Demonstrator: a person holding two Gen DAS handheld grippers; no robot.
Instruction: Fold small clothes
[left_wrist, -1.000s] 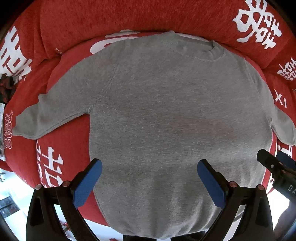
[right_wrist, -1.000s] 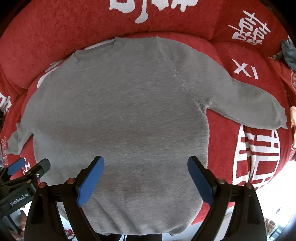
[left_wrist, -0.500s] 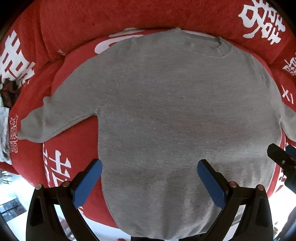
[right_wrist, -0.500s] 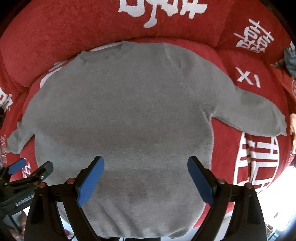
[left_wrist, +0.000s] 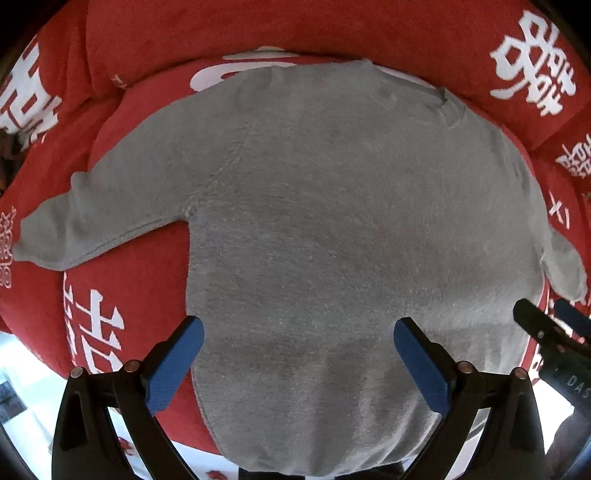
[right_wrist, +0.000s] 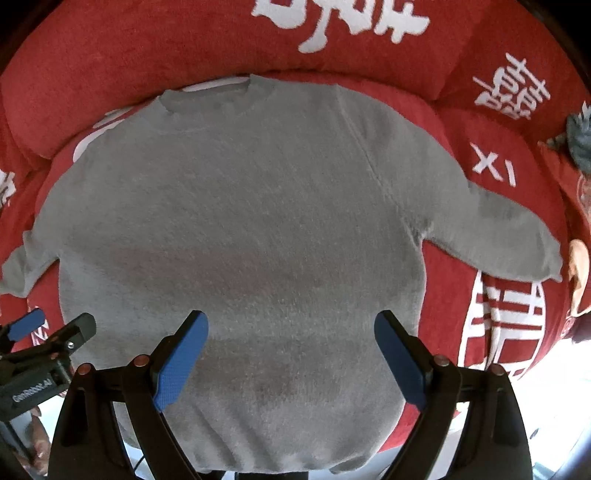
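Your grey sweater (left_wrist: 332, 229) lies flat and face up on the red sofa cover (left_wrist: 122, 295), which carries white characters. The neckline sits toward the back cushion, the hem hangs toward you over the front edge, and both sleeves are spread outward on the red fabric. From the right wrist view the sweater (right_wrist: 240, 229) fills most of the seat, with its right sleeve reaching toward the white block print.

Your left gripper (left_wrist: 297, 362) hovers above the lower body of the sweater with its blue fingers (left_wrist: 173, 365) spread wide; they pinch nothing, and you cannot tell from here whether the tips brush the cloth. Your right gripper (right_wrist: 291, 360) sits likewise over the hem area, its fingers (right_wrist: 181, 360) spread wide and holding nothing.

Each gripper shows in the other's view: the right one at the far right edge (left_wrist: 550, 332), the left one at the lower left (right_wrist: 44, 339), both beside the sweater's lower corners.
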